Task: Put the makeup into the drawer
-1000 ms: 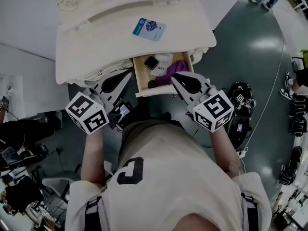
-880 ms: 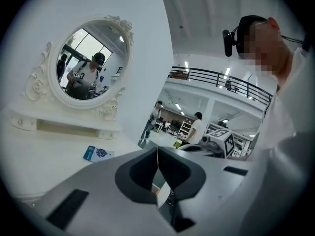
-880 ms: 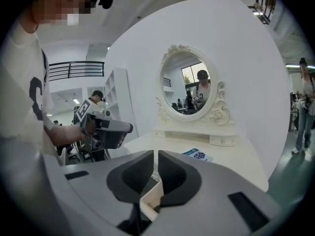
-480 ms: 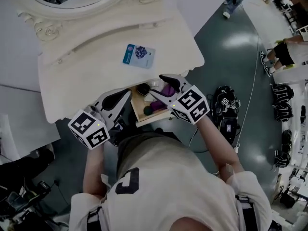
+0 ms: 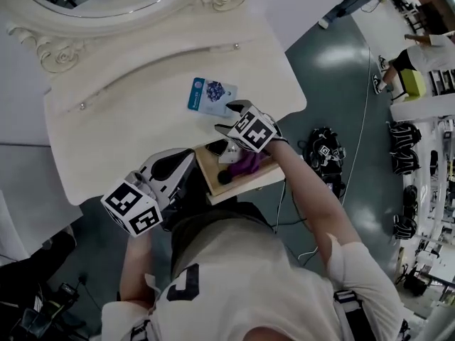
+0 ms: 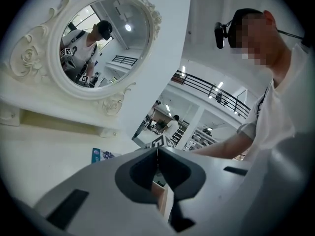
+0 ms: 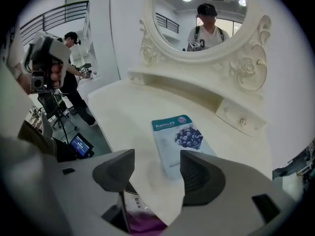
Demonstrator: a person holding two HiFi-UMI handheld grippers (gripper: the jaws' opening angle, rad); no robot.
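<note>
Lengthwise toward the right hand-held gripper (image 7: 156, 167), whose empty jaws have just been opening, lies the mask packet (image 7: 179, 140).

The left grey two-jaw gripper (image 5: 186, 160), bearing a black-and-white marker cube (image 5: 131, 208), lies lower left of centre in the head view. Its jaws are closed tip to tip and point roughly level toward the upper right. The right grey two-jaw gripper (image 5: 231, 117), at frame centre, tilts steeply downward on an outstretched bare forearm (image 5: 306, 197). Its jaws have just been opening and stand wide apart, gripping nothing.
</note>
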